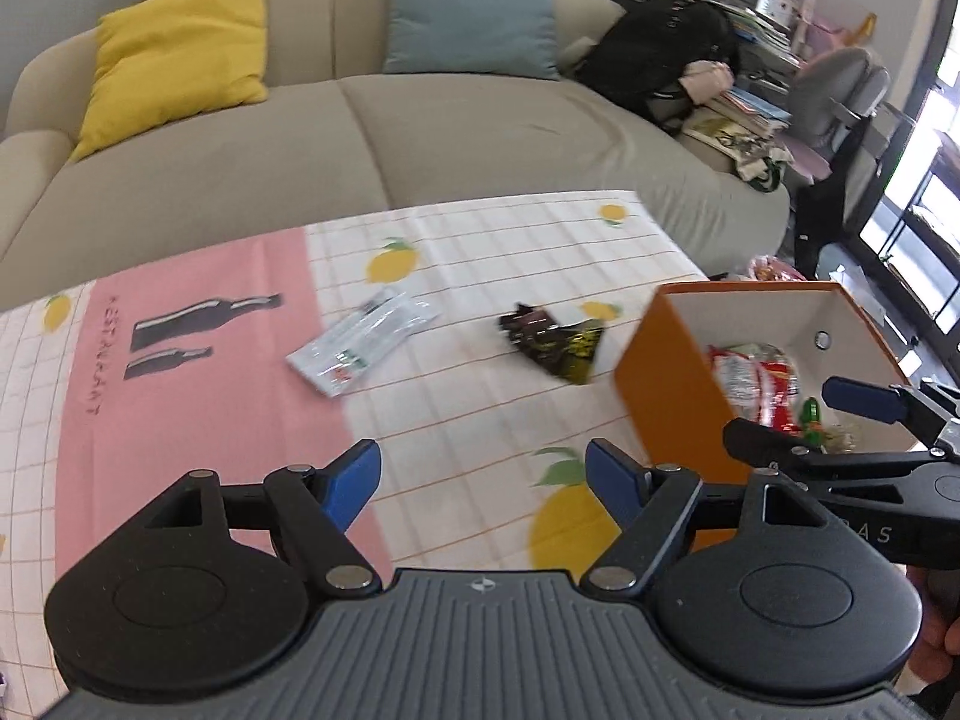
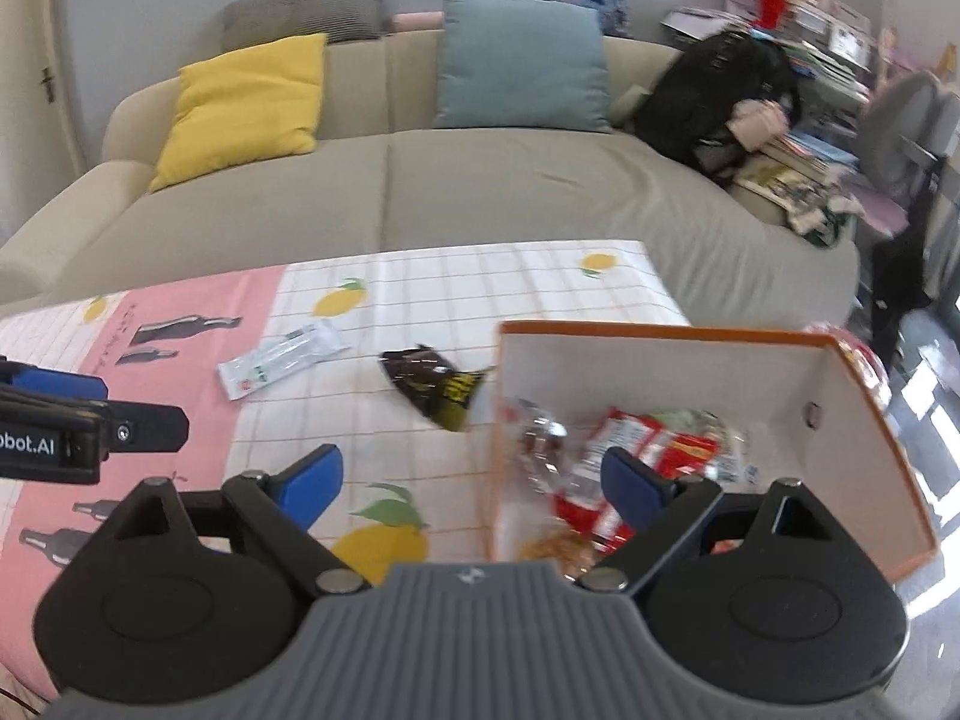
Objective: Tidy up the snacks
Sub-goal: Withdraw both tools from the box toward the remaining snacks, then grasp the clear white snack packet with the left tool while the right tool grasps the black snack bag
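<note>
On the lemon-print tablecloth (image 1: pixel 480 252) lie a dark snack packet (image 1: pixel 552 342) (image 2: pixel 432 387) and a white packet (image 1: pixel 360 342) (image 2: pixel 282 357). An orange box (image 1: pixel 666 372) (image 2: pixel 660 333) with white inside walls stands at the table's right end. It holds red-and-white snack bags (image 1: pixel 756 378) (image 2: pixel 660 444). My left gripper (image 1: pixel 483 480) is open over the cloth, nearer than the dark packet, with nothing between its fingers. My right gripper (image 2: pixel 471 480) is open too, astride the box's left wall, one pad over the snacks. Each gripper shows in the other's view: right gripper (image 1: pixel 792 417), left gripper (image 2: pixel 141 402).
A beige sofa (image 1: pixel 420 138) runs behind the table, with a yellow cushion (image 1: pixel 180 54) and a blue cushion (image 1: pixel 474 12). A black bag (image 1: pixel 660 54), stacked books and a grey chair (image 1: pixel 840 96) crowd the right side. The table's far edge meets the sofa.
</note>
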